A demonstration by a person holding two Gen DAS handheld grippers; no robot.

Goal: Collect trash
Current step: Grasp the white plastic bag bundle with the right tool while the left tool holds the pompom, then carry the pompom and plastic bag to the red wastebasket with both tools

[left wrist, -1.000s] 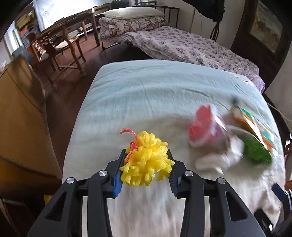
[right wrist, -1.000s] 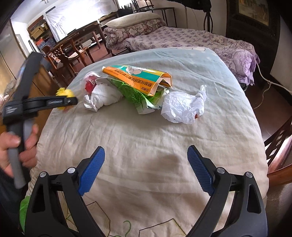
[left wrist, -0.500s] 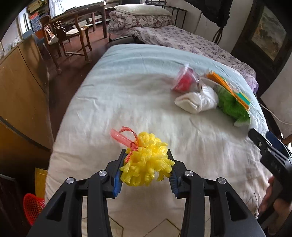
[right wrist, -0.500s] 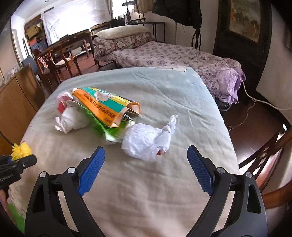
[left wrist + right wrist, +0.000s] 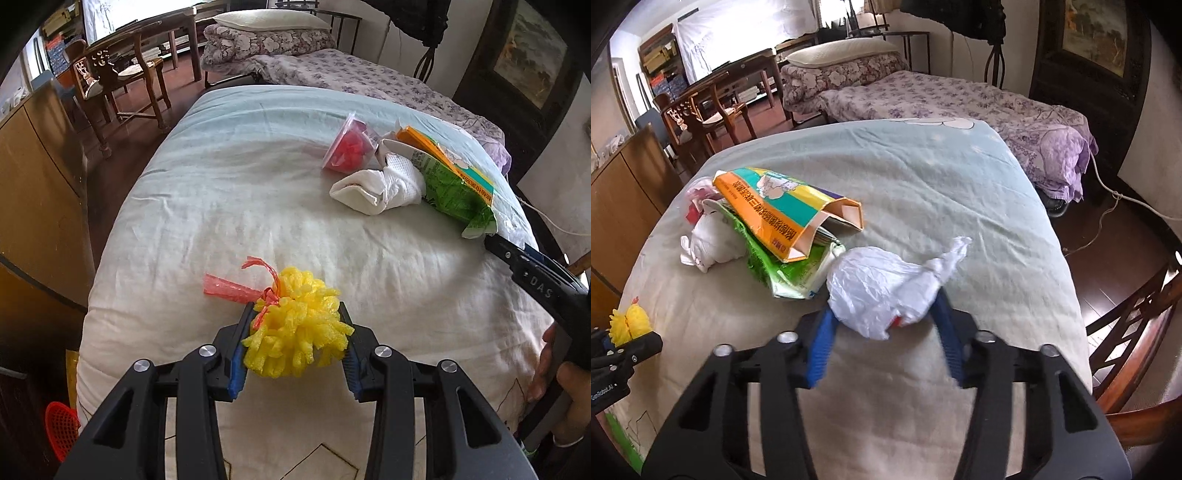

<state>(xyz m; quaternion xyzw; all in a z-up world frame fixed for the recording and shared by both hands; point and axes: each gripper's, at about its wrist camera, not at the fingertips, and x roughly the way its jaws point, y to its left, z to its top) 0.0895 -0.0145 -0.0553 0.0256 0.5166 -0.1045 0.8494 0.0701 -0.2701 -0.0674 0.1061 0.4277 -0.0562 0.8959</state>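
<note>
My left gripper (image 5: 293, 345) is shut on a yellow foam ball (image 5: 297, 326) with a red net tail, held above the near end of the bed (image 5: 229, 192). The ball also shows at the left of the right wrist view (image 5: 629, 321). My right gripper (image 5: 884, 328) has its blue jaws on either side of a white knotted plastic bag (image 5: 882, 288) on the bed, the jaws blurred and narrowed around it. On the bed lie an orange and teal carton (image 5: 790, 206), a green wrapper (image 5: 779, 266), a white crumpled bag (image 5: 709, 240) and a red plastic cup (image 5: 347, 147).
A wooden cabinet (image 5: 40, 177) stands left of the bed, with a red basket (image 5: 61, 428) on the floor below. A second bed with purple floral sheets (image 5: 942, 96) lies behind. A wooden chair (image 5: 1137, 314) stands at the right, another chair and table (image 5: 122, 77) at the far left.
My right gripper moved forward to the white knotted bag and its jaws narrowed around it. My left gripper, still holding the yellow ball, pulled back toward the near end of the bed.
</note>
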